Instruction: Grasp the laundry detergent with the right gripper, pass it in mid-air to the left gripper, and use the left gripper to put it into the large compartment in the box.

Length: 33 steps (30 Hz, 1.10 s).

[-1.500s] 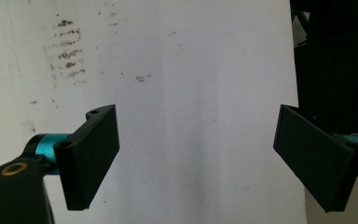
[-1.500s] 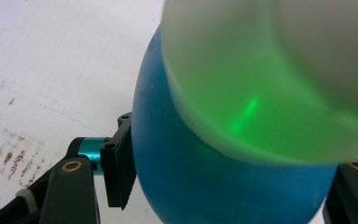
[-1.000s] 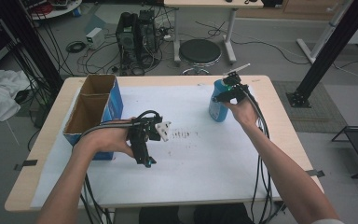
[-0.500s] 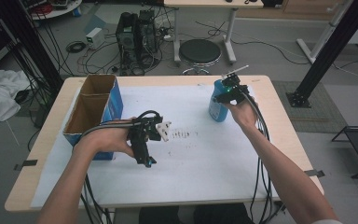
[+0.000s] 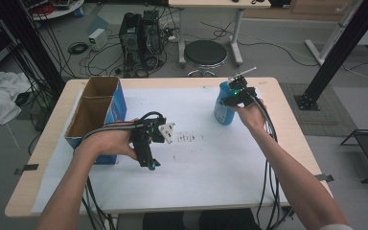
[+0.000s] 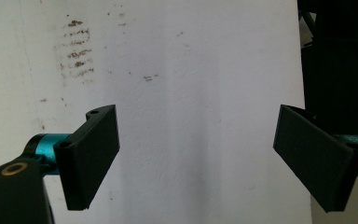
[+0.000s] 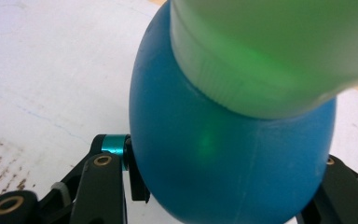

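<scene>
The right gripper [image 5: 231, 98] has its jaws clenched on the blue bottle [image 5: 223, 109]; they have just been closing, with the bottle between them, and in the right gripper view the black jaws press against both flanks of its rounded body [image 7: 223, 158]. The bottle stands upright on the white sheet [image 5: 196, 167], toward the far right part of it, well apart from the cardboard box [image 5: 96, 112]. It is smooth, glossy plastic, egg-shaped and swelling below the neck, topped with a pale cap [image 7: 270, 56] whose lower band is finely ribbed; the cap looks greenish under a light from the gripper. The left gripper [image 5: 146, 153] is released, its jaws spread wide and holding nothing: in the left gripper view the two flat, matte black pads [image 6: 91, 154] stand far apart over bare sheet, touching nothing. It hovers just beside the near right corner of the box, and a cable loops from its back. The box is an open carton standing on the left side of the sheet, brown raw board inside with a divider splitting it into two compartments, and blue printed outer walls. The sheet is flat, matte and paper-like, marked with short rows of brown smudges [image 5: 187, 139] between the box and the bottle, just beside the left gripper. The table [image 5: 292, 143] beneath shows a pale wood edge around the sheet.
</scene>
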{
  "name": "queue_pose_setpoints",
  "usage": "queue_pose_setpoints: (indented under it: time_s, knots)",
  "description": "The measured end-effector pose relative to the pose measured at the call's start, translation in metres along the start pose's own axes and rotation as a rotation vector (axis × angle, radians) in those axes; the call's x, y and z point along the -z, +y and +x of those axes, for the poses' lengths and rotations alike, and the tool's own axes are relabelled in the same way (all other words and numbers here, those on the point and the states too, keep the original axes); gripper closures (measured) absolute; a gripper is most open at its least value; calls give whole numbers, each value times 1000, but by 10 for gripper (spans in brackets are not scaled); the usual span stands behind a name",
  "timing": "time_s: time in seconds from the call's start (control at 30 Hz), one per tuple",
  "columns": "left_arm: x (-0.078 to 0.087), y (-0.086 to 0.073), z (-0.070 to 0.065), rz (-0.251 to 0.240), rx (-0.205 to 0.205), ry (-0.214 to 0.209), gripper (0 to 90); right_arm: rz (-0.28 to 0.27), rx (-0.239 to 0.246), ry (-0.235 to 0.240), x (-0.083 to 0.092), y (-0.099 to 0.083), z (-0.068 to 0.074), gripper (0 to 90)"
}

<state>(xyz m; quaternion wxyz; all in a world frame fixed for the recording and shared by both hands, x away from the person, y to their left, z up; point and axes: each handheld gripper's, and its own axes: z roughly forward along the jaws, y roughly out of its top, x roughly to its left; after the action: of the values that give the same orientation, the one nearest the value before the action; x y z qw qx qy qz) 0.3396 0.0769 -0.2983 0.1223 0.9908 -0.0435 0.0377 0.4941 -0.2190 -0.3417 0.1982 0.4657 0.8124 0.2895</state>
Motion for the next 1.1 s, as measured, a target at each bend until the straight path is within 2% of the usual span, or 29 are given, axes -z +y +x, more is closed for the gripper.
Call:
queue_pose_setpoints:
  time_s: [0.13, 0.2, 0.3, 0.43, 0.53, 0.6, 0.7, 0.8, 0.9, 1.0, 1.07, 1.1]
  knots:
    - [3, -1, 1, -7, 17, 13, 144, -9, 15, 19, 4, 1, 1, 477]
    - [8, -1, 3, 2, 15, 21, 144, -26, 40, 56, 10, 2, 1, 476]
    - [18, -2, 7, -10, 22, 35, 144, -48, 81, 98, 21, 5, 2, 475]
    - [34, -1, 17, -21, 28, 39, 144, -50, 178, 187, 39, 10, 12, 473]
    - [45, 2, 24, -50, 41, 30, 144, -39, 285, 255, 50, 14, 21, 471]
    - [51, 4, 29, -67, 53, 40, 144, -40, 354, 293, 57, 14, 29, 470]
    - [62, 9, 37, -83, 67, 46, 144, -37, 417, 326, 64, 13, 40, 470]
    - [71, 15, 46, -112, 81, 47, 144, -15, 456, 389, 68, 12, 50, 470]
    - [77, 22, 54, -135, 92, 44, 144, -7, 522, 443, 71, 9, 60, 470]
    - [78, 30, 59, -150, 99, 29, 144, -7, 570, 474, 73, 7, 68, 470]
    - [77, 36, 62, -150, 94, 32, 144, 6, 579, 504, 75, 6, 74, 470]
    - [74, 39, 62, -168, 101, 44, 144, 5, 597, 522, 76, 5, 75, 470]
